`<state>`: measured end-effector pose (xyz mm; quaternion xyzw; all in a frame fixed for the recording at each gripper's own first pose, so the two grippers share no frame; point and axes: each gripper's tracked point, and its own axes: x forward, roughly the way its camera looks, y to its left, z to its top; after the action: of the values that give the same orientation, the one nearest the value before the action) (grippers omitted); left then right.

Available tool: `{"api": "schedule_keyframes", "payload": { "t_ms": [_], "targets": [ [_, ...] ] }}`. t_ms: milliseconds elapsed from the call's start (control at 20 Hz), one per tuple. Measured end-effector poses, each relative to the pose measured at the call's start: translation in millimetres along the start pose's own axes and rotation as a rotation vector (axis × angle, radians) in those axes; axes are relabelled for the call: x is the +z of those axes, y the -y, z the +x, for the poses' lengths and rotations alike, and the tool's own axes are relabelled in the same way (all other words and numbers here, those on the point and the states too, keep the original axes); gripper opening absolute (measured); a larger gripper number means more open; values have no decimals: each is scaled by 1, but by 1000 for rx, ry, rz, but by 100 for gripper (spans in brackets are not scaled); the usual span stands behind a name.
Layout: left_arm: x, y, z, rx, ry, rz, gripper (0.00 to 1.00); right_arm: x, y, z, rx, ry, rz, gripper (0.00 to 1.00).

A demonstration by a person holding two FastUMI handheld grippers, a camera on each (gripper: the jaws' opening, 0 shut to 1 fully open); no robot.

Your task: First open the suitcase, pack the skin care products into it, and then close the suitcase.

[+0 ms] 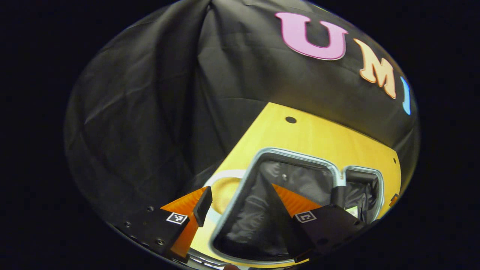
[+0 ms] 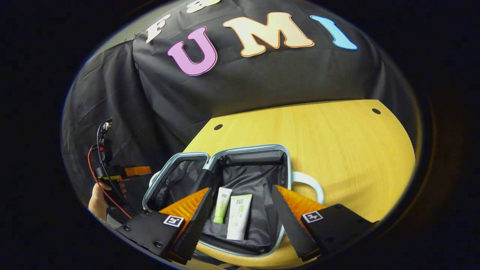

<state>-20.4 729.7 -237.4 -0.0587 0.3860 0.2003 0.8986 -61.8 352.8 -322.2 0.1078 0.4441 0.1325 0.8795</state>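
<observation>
Presently: suitcase (image 2: 240, 165) lying open flat on yellow wooden table (image 2: 337, 142), pale blue rim, dark lining. Two skin care tubes (image 2: 232, 212) side by side in right half, caps toward near edge. Right gripper (image 2: 240, 210) above them, fingers wide apart, holding nothing. Left gripper (image 1: 240, 202) over other half, fingers likewise apart, empty.

Ahead of the claw, a yellow wooden table (image 2: 337, 150) with small dark holes (image 2: 218, 127); a black cloth wall (image 2: 262, 82) hangs behind.

Cloth-lined suitcase (image 2: 258, 176) on smooth wood table (image 2: 337, 135)
</observation>
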Motion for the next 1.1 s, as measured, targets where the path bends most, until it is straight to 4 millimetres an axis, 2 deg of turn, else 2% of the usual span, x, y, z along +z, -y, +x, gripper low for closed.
{"api": "schedule_keyframes", "payload": {
  "t_ms": [100,250,500,600,700,850,900,950,1100],
  "targets": [
    [-3,-22,11,24,-25,0,88,-1,5,-2,-14,3,1,98],
    [-20,-41,33,38,-94,15,88,-1,16,-5,-43,10,-2,98],
    [-55,-61,71,49,-213,23,88,-7,31,-11,-88,13,15,98],
    [-60,-64,79,26,-240,8,89,-10,35,-13,-103,9,10,98],
    [-61,-70,81,28,-264,10,83,-10,39,-16,-116,10,10,98],
    [-59,-54,83,-21,-283,-10,45,-8,41,-16,-122,12,16,98],
    [-66,-46,85,-18,-287,-1,33,-8,41,-17,-120,12,17,98],
    [-69,-44,90,-12,-294,10,12,-6,41,-16,-121,14,14,98],
    [-62,-39,80,-17,-298,1,6,-4,44,-15,-119,14,12,98]
  ]
}}
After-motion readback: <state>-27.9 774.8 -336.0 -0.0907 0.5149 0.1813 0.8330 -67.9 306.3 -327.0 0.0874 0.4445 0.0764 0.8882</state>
